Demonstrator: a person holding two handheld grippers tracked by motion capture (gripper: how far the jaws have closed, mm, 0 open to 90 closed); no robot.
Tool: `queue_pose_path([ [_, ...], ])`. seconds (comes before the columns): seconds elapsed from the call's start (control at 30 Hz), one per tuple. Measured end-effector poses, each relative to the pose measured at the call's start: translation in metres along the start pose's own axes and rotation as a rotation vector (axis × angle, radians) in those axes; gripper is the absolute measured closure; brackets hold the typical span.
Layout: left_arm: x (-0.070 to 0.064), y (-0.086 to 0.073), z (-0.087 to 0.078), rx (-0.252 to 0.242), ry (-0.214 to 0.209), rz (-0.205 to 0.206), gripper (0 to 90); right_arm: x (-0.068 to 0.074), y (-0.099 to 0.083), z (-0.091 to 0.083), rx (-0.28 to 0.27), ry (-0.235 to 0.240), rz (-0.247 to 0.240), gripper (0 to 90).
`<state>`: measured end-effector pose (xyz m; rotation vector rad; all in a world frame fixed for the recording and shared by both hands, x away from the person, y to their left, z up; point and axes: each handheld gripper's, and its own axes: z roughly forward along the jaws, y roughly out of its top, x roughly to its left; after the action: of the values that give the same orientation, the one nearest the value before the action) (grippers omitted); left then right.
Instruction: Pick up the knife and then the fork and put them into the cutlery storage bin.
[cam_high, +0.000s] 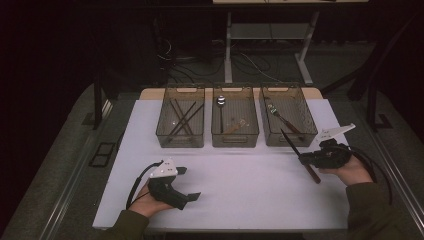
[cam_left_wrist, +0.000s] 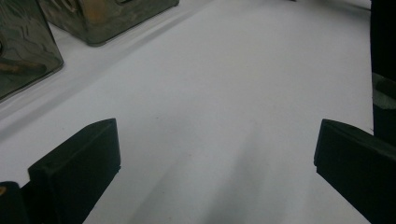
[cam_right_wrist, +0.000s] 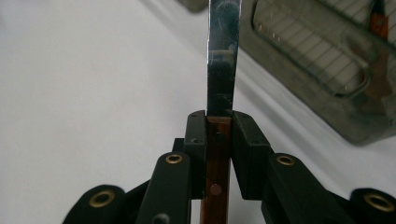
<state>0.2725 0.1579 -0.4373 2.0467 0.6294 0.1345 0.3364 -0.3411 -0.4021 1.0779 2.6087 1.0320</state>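
Right gripper (cam_high: 306, 158): my jaws are clenched on the knife (cam_right_wrist: 219, 135), pinching its wooden handle just below where the blade starts.
Knife: at the right of the high view, lifted off the table (cam_high: 240, 190), blade slanting up toward the right bin (cam_high: 306, 136), handle end sticking out toward lower right.
Left gripper (cam_high: 191, 183): released, jaws spread wide with nothing between them, resting low at the lower left of the high view over bare white table.
Bins: three in a row across the upper middle; the left bin (cam_high: 162, 131) has chopsticks (cam_high: 182, 117), the middle bin (cam_high: 235, 139) a spoon (cam_high: 221, 107), the right bin a fork (cam_high: 280, 116).
Progress: I judge the sorting nearly done; the knife is picked up but not yet dropped in the right bin.
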Motion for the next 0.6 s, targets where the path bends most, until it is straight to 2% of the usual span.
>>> queue_pose_path([
  [0.17,0.001,0.000,0.000,-0.004,0.000,0.002,0.0,-0.001,-0.001,-0.006,-0.113,0.001,0.012,76.8],
  [0.3,0.002,-0.001,-0.001,-0.004,0.001,0.003,0.0,-0.003,-0.002,-0.012,-0.203,-0.023,0.045,76.8],
  [0.47,0.003,-0.001,-0.001,-0.008,0.005,-0.005,0.0,-0.004,0.001,-0.023,-0.303,-0.098,0.070,76.8],
  [0.6,0.003,-0.001,0.000,-0.004,0.003,0.000,0.0,-0.003,0.006,-0.029,-0.352,-0.159,0.090,76.8],
])
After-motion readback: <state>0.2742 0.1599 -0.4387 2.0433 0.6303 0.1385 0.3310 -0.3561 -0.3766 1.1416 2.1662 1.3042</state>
